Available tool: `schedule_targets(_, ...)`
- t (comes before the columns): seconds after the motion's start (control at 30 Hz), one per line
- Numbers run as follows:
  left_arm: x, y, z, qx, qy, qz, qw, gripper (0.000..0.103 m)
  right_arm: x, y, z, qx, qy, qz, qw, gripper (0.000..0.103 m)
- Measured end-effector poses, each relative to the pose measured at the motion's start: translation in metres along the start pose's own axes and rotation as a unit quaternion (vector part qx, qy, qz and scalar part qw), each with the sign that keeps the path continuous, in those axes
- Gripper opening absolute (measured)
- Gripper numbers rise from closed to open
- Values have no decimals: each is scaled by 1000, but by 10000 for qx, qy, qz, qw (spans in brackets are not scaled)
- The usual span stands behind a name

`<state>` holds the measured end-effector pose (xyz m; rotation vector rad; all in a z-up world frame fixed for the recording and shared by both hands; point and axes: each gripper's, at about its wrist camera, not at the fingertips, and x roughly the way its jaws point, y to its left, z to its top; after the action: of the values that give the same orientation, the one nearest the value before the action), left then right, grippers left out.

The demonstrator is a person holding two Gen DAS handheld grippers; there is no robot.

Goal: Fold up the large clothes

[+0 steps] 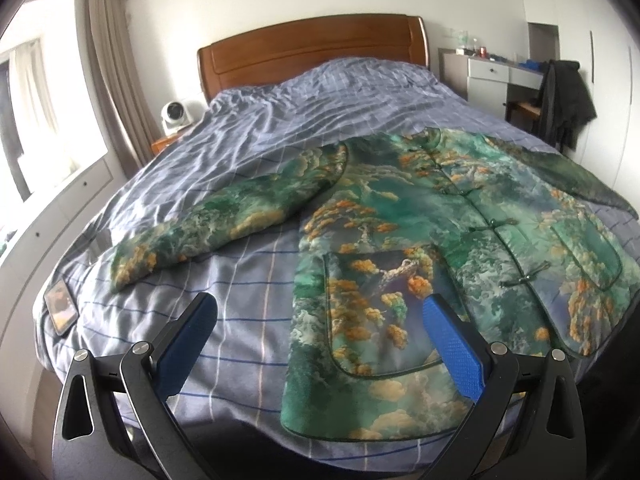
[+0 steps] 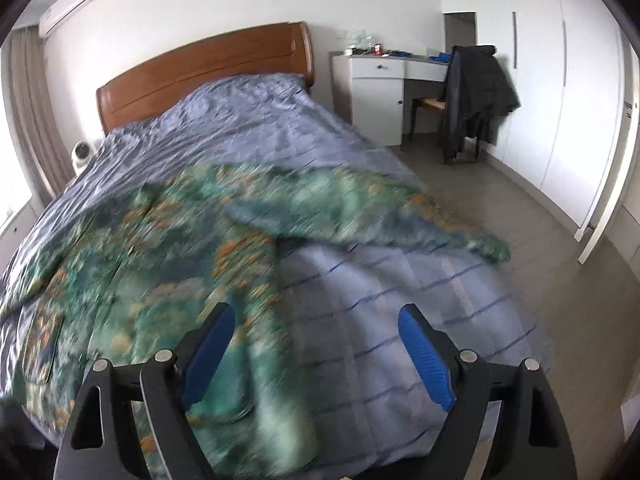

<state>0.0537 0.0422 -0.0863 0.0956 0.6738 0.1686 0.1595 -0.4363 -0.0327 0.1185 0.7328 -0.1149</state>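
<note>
— Left wrist view: where's the jacket [image 1: 420,240]?
— Spread flat on the bed [image 1: 240,340], 2 sleeves out. Left gripper [image 1: 316,320] gapes, grasping nothing.
— Right gripper [image 2: 316,328]?
— Also released, above the hem.

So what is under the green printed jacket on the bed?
The green printed jacket lies spread flat on the blue checked duvet, sleeves out to both sides. The duvet shows all around it; whatever lies directly beneath the jacket's body is covered and cannot be seen.
</note>
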Motion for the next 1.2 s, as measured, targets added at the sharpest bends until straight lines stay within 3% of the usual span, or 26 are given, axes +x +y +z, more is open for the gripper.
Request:
schedule_targets(0.13,2,-1,-1,27,103,37,9999,102,6,-68,33,1041,-91,70,9945,86)
schedule_targets(0.2,3,-3,0,47,135,46,9999,102,12,-115,44,1894,-51,183,9817,86)
schedule_targets(0.3,4,-9,2,79,156,29,9998,102,38,-175,40,3082,211,556,9495,86)
schedule_targets(0.37,3,-16,4,165,163,17,9997,102,68,-197,26,3795,503,1148,9167,86)
schedule_targets(0.47,1,-25,8,368,126,62,9992,102,108,-212,6,4565,734,1382,8758,86)
schedule_targets(0.6,0,-30,11,533,126,139,9984,102,145,-221,2,5010,441,1213,8558,85)
schedule_targets(0.7,1,-28,12,495,198,230,9983,102,170,-231,-2,5331,327,905,8406,75)
schedule_targets(0.73,2,-27,12,462,210,247,9984,102,174,-235,-2,5394,316,823,8374,63)
schedule_targets(0.77,1,-25,12,406,221,250,9986,102,180,-237,-2,5441,296,676,8358,43)
schedule_targets(0.8,2,-24,11,374,232,247,9987,102,184,-239,-1,5440,313,556,8367,32)
schedule_targets(0.83,2,-22,9,324,257,249,9988,102,185,-241,0,5424,304,460,8383,15)
schedule_targets(0.9,4,-19,5,266,311,250,9988,102,172,-231,13,5209,-43,264,8532,11)
schedule_targets(0.97,8,-16,1,207,384,213,9988,102,149,-212,38,4679,-387,222,8826,10)
schedule_targets(1.03,11,-14,-2,152,447,142,9988,102,122,-175,76,3840,-672,346,9202,10)
schedule_targets(1.1,12,-13,-2,108,449,93,9989,102,100,-136,108,3037,-859,507,9475,10)
schedule_targets(1.17,11,-13,-2,59,398,78,9992,102,76,-79,138,2123,-1034,751,9688,10)
schedule_targets(1.2,8,-12,-2,9,356,64,9993,102,69,-60,146,1834,-1066,829,9737,10)
